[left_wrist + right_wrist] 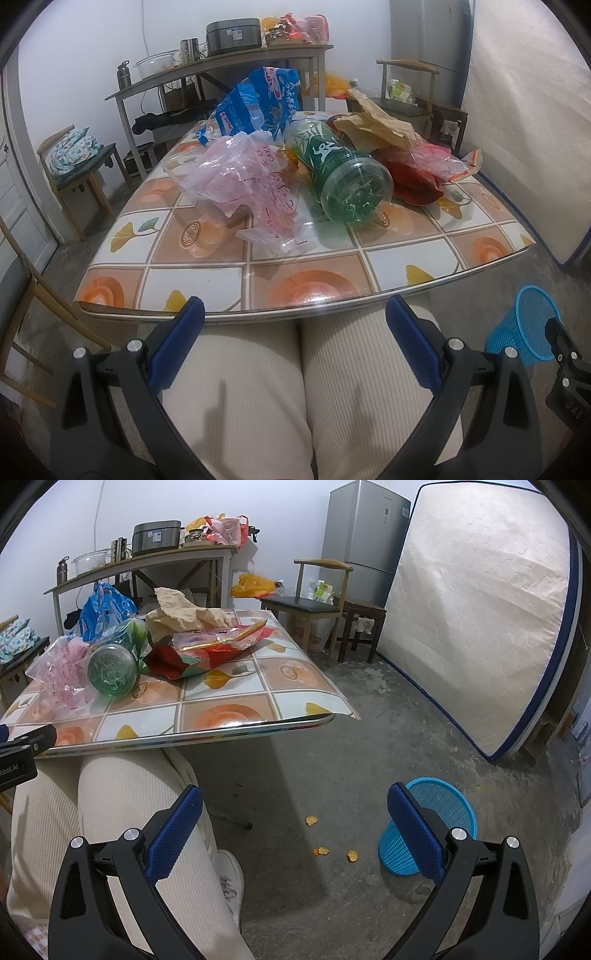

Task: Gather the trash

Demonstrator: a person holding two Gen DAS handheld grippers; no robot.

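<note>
Left claw (295, 321) spread empty over lap; right claw (295, 805) likewise, beside blue basket (439, 812)

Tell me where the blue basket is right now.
The blue basket stands on the concrete floor to the person's right, clear of the table, partly behind the right claw in the right wrist view.

— Could any print be read?
— "CAKE" stood on the pink plastic wrapper (246, 181). "obot.AI" showed on the left tool's body (14, 766).
— And the blue bag (258, 101)?
— Its white characters were too warped to read.
</note>
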